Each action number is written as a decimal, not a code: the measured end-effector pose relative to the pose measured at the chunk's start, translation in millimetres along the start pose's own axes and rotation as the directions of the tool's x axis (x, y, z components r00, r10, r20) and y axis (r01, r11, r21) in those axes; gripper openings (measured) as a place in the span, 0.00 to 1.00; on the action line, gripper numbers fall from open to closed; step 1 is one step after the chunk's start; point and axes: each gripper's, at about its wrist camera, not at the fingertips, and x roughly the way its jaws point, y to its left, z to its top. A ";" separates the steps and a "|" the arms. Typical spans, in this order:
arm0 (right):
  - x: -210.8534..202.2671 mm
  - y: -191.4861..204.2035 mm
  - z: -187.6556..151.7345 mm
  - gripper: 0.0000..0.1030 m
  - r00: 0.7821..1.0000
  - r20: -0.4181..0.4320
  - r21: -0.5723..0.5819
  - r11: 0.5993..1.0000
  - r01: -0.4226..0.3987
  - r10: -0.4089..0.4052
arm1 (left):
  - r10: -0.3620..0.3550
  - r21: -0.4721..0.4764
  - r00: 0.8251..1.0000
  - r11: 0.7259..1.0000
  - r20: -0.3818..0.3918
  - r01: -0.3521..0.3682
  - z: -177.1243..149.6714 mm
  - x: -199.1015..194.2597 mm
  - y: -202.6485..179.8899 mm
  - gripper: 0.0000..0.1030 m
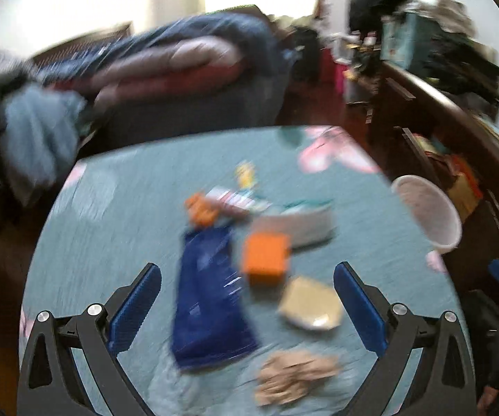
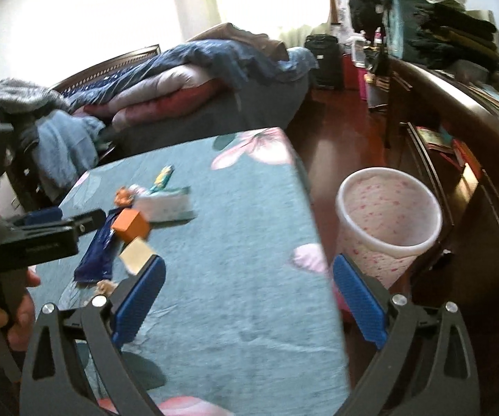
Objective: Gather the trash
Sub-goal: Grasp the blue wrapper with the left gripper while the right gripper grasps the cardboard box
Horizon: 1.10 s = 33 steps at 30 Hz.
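Still early: most of the trash lies on the tabletop point(image 2: 235, 228), none visibly gathered.
Bin: a white waste basket with pink specks point(image 2: 388, 218) stands on the floor just beside the tabletop's right edge; the part of its inside that shows looks empty, though the bottom is out of view.
Trash left, centre: a dark blue wrapper point(image 1: 211, 298) lies flat, an orange box point(image 1: 266, 260) touching its right edge, a tan packet point(image 1: 310, 306) just beside that box.
Trash left, near edge: a crumpled brown paper wad point(image 1: 294, 376) sits closest to the left gripper.
Trash left, far side: a white carton point(image 1: 298, 227), a small orange wrapper point(image 1: 202, 211) and a yellow sachet point(image 1: 246, 173); motion blur makes these names only probable.
Left gripper point(image 1: 247, 308): jaws spread fully wide, nothing between the pads, hanging over the blue wrapper and orange box.
Right gripper point(image 2: 247, 301): jaws wide apart and empty, pointing at the bare cloth between the pile and the bin.
Count: about 7 pieces to pick up.
Next need: close on 1 piece and carry it to the bin.
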 end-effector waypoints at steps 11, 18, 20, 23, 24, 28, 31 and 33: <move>23.8 38.2 -2.2 0.95 0.999 -0.051 -0.052 0.999 -0.017 0.015 | -0.002 -0.101 0.992 0.995 -0.123 -0.010 -21.3 52.8 23.6 0.89; 41.4 53.8 -2.1 0.95 0.997 -0.082 -0.068 0.998 -0.020 0.014 | 0.046 -0.064 0.993 0.997 -0.109 -0.053 -27.2 55.7 20.5 0.68; 45.8 57.5 -1.8 0.95 0.996 -0.089 -0.070 0.997 -0.019 0.013 | 0.047 -0.059 0.994 0.997 -0.096 -0.052 -26.5 54.3 23.0 0.48; 51.0 62.0 -1.5 0.95 0.995 -0.099 -0.079 0.997 -0.022 0.014 | 0.056 -0.070 0.995 0.996 -0.087 -0.062 -26.5 52.3 32.7 0.23; 54.0 65.3 -1.1 0.95 0.994 -0.105 -0.084 0.996 -0.025 0.016 | 0.058 -0.079 0.995 0.995 -0.085 -0.065 -26.8 51.7 36.9 0.17; 69.8 79.5 -0.9 0.95 0.991 -0.132 -0.101 0.994 -0.044 0.031 | 0.036 -0.140 0.996 0.989 -0.078 -0.047 -29.1 47.4 62.1 0.14; 87.1 89.4 -1.0 0.95 0.985 -0.170 -0.103 0.993 -0.060 0.042 | 0.048 -0.176 0.997 0.983 -0.065 -0.059 -32.3 39.7 81.1 0.14; 96.9 95.9 0.8 0.95 0.981 -0.189 -0.101 0.992 -0.070 0.050 | 0.057 -0.193 0.997 0.979 -0.050 -0.066 -34.4 31.5 93.1 0.14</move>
